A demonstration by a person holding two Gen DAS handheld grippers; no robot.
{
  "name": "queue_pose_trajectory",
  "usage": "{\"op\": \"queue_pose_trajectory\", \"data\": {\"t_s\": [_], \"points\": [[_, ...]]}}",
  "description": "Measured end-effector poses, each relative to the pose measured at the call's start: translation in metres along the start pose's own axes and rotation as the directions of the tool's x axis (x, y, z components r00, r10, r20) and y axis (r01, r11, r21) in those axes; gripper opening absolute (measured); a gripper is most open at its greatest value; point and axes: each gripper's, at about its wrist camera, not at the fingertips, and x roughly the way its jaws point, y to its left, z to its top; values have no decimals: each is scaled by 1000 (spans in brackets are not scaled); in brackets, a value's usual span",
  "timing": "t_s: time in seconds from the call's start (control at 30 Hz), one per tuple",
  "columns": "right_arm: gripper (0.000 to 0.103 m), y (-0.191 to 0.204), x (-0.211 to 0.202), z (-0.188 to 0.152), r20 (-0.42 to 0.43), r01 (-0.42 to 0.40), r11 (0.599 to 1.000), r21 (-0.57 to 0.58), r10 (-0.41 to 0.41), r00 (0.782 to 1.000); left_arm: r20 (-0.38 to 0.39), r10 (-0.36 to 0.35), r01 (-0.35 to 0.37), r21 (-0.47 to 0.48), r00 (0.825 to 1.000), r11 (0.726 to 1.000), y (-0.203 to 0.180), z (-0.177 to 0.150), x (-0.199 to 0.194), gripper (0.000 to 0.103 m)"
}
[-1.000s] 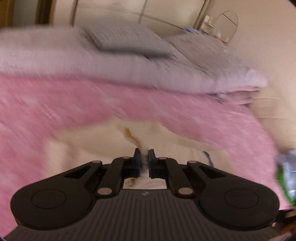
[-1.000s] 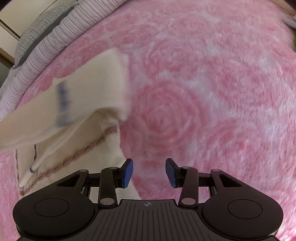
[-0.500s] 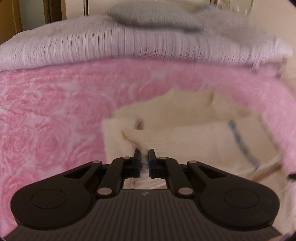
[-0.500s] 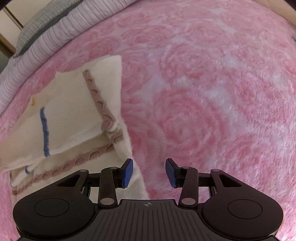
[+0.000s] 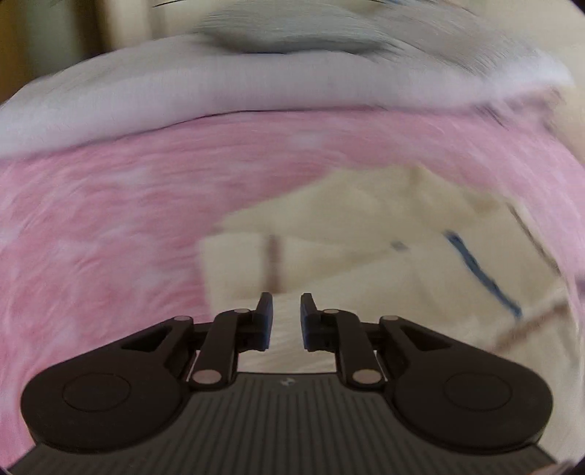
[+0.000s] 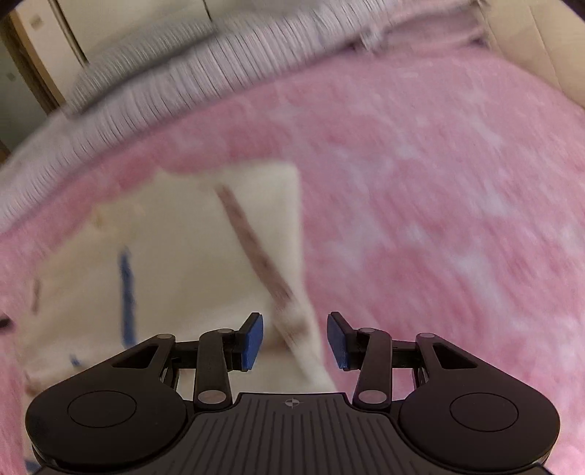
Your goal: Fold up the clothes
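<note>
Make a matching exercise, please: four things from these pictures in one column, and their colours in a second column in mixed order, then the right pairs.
Things:
1. folded garment
2. blanket
3. stitched line on the garment
4. pillow

Colours:
A. blue
B. grey
C. cream
D. pink

Pairs: 1-C, 2-D, 3-A, 4-B

The cream garment lies on the pink blanket. Both pictures are blurred, so finer details cannot be told.
</note>
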Motion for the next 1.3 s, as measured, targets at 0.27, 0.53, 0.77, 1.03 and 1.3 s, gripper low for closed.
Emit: {"op": "queue_pose_trajectory", "data": {"t_s": [0.27,0.53,0.77,1.03,1.3], "points": [[43,21,52,-24,-121,114,950,-291,-155,980,-53,-36,35,-12,998,999,14,-45,16,13],[43,-14,-31,-92,-141,163,972,-167,-187,972,-157,7,7,90,988,996,16,-119,-58,11],[43,34,-57,-114,-69,28,936,-352,-56,996,-94,-46,48,11,994,999,-18,-145,-88,11],[43,-23,-111,-210,-159,19,920,-392,-88,983,-199,53,-64,-47,979,997,-44,-233,-138,10],[44,-62,-184,-211,-336,31,978,-205,-100,937,-323,72,-134,-175,944,975,-72,-245,-229,9]]}}
